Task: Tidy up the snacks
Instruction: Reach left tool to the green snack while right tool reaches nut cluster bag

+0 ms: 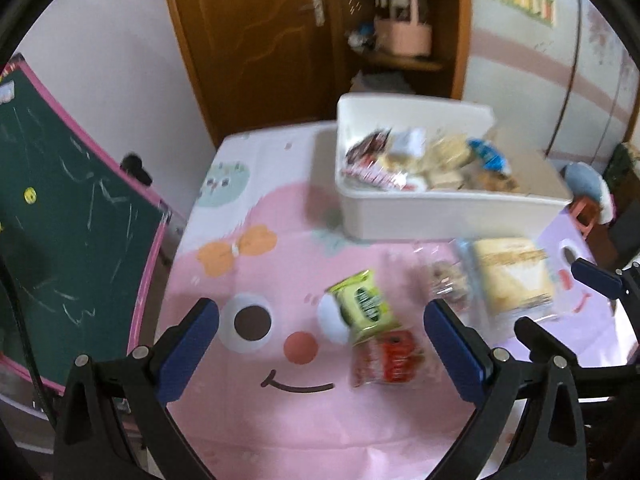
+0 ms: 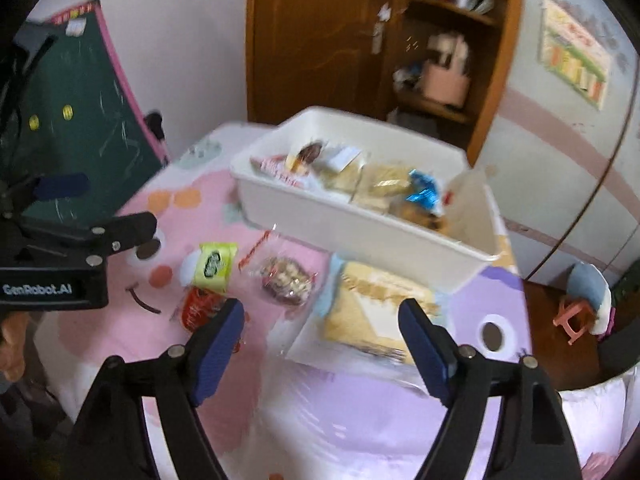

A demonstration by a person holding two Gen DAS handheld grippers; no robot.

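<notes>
A white bin point(image 1: 440, 216) point(image 2: 360, 236) holding several snack packets stands at the back of the table. In front of it lie a green packet point(image 1: 364, 306) point(image 2: 214, 266), a red packet point(image 1: 394, 358) point(image 2: 200, 306), a clear bag of brown snacks point(image 1: 448, 284) point(image 2: 286, 280) and a large beige packet point(image 1: 512, 276) point(image 2: 376, 312). My left gripper point(image 1: 320, 344) is open and empty above the green and red packets. My right gripper point(image 2: 322, 344) is open and empty, just in front of the beige packet.
A pink and purple cartoon cloth point(image 1: 280, 420) point(image 2: 360, 420) covers the table. A green chalkboard point(image 1: 60, 220) point(image 2: 80, 112) leans at the left. A wooden cabinet point(image 1: 260, 40) stands behind. A small pink stool point(image 2: 572, 316) sits on the floor at the right.
</notes>
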